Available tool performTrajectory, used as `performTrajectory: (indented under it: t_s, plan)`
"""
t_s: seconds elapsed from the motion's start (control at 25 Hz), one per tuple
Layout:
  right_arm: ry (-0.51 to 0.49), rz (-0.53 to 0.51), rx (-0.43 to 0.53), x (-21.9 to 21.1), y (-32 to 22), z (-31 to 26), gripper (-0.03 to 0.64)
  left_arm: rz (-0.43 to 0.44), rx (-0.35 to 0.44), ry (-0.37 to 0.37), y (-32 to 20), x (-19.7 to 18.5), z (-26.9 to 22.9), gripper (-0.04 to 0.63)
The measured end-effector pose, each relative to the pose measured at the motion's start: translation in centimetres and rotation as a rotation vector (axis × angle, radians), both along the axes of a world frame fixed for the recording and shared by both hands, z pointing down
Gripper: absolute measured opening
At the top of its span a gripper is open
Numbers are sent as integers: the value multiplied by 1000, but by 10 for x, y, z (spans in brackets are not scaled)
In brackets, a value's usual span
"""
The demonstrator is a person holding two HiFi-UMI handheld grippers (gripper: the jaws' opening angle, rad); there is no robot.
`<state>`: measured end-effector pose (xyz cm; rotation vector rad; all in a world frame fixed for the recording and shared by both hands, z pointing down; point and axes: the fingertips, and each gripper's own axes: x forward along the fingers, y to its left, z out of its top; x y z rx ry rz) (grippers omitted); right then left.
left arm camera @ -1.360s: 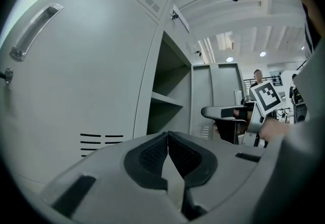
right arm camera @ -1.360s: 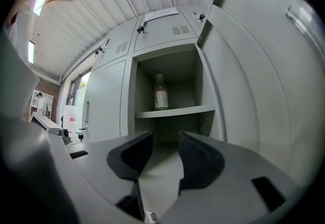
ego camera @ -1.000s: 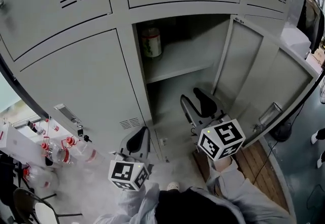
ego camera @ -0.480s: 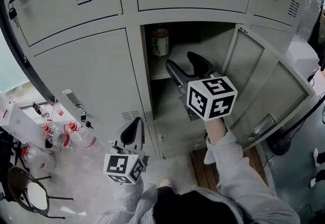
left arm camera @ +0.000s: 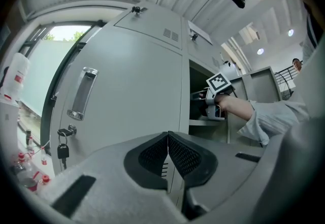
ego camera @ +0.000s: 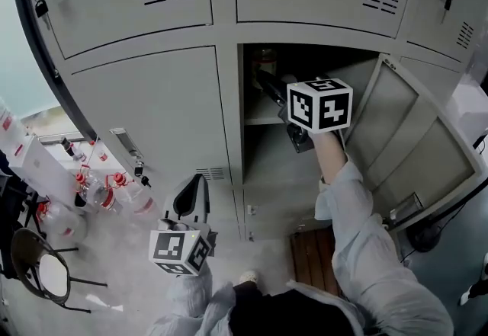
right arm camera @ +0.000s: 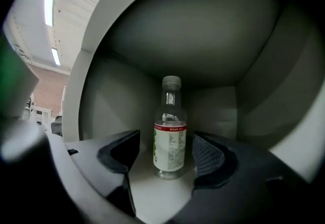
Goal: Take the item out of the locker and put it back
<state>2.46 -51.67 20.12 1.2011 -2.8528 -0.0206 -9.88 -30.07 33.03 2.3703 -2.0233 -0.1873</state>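
Right claw (right arm camera: 165,161) risen from low by floor into open locker (ego camera: 259,148), 1 o'clock in head view; jaws opening; clear labelled bottle (right arm camera: 170,136) upright on shelf (right arm camera: 147,192) between them, seemingly untouched; take-out grasp likely next; left claw (left arm camera: 168,153) closed, empty, 7 o'clock.

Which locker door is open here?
The lower-row door swung outward at right, off the compartment holding the bottle; the other doors in view are shut.

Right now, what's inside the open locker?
One upright bottle on the shelf, between the right gripper's opening jaws, pads clear of it. The jaws cover the shelf's front corners; nothing else shows.
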Motion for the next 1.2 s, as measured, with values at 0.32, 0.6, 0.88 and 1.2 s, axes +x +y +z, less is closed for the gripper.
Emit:
performTrajectory:
  t_s: [0.32, 0.6, 0.88, 1.2]
  plan:
    - [41, -21, -30, -23, -35, 0, 342, -38, 16, 3, -5, -17, -8, 8]
    - [42, -41, -60, -37, -49, 7, 342, -54, 7, 8, -8, -30, -2, 8]
    - [25, -26, -86, -37, -55, 11, 311, -46, 3, 1, -10, -33, -1, 8]
    - [-75, -90, -187, -33, -46, 2, 308, -22, 2, -4, -8, -27, -2, 8]
